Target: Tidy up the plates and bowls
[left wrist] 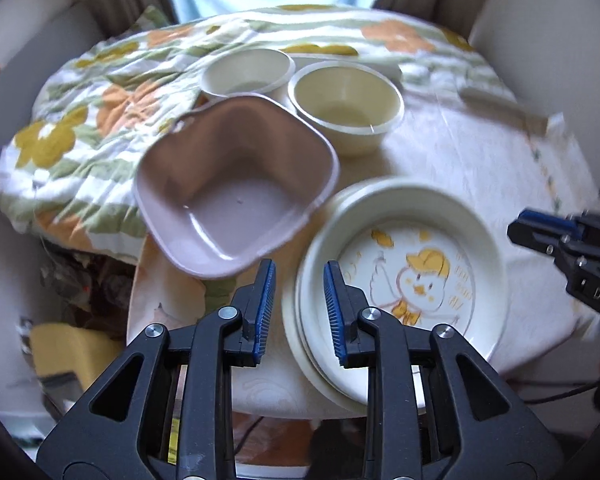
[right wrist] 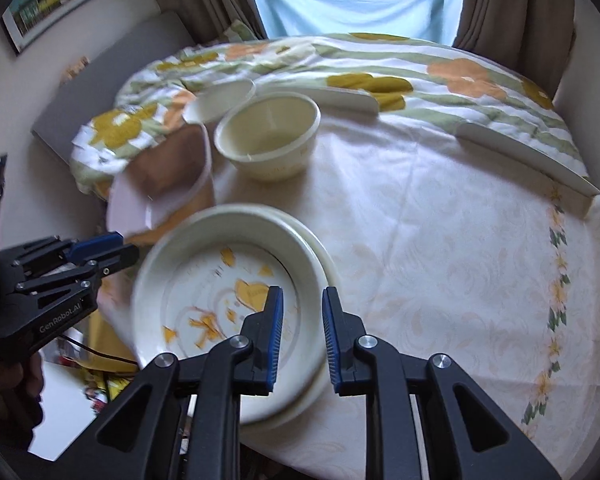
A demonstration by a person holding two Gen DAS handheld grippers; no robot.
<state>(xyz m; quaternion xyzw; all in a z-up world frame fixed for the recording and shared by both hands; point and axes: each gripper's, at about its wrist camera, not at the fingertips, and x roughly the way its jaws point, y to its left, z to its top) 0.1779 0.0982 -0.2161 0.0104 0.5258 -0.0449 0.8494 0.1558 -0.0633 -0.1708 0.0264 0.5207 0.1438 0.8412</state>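
Looking at both wrist views, the thing that matters is the shallow cream plate with the yellow duck cartoon [left wrist: 404, 276], stacked on another cream plate at the near edge of the round cloth-covered counter [right wrist: 440, 240]. It sits between the two tools: the left gripper [left wrist: 300, 312] has its fingers just over the plate's left rim, and the right gripper [right wrist: 302, 336] hovers over its near right rim (round plate, so no long axis to fuss over). Both pairs of fingers are partly open and holding nothing. Each points forward and a bit downward at the counter. The mauve squarish plastic bowl [left wrist: 236, 188] sits just left and farther, tilted off the counter edge, so I'd guess the left one is nearer it. Two cream round bowls [left wrist: 346, 104] stand farther back.
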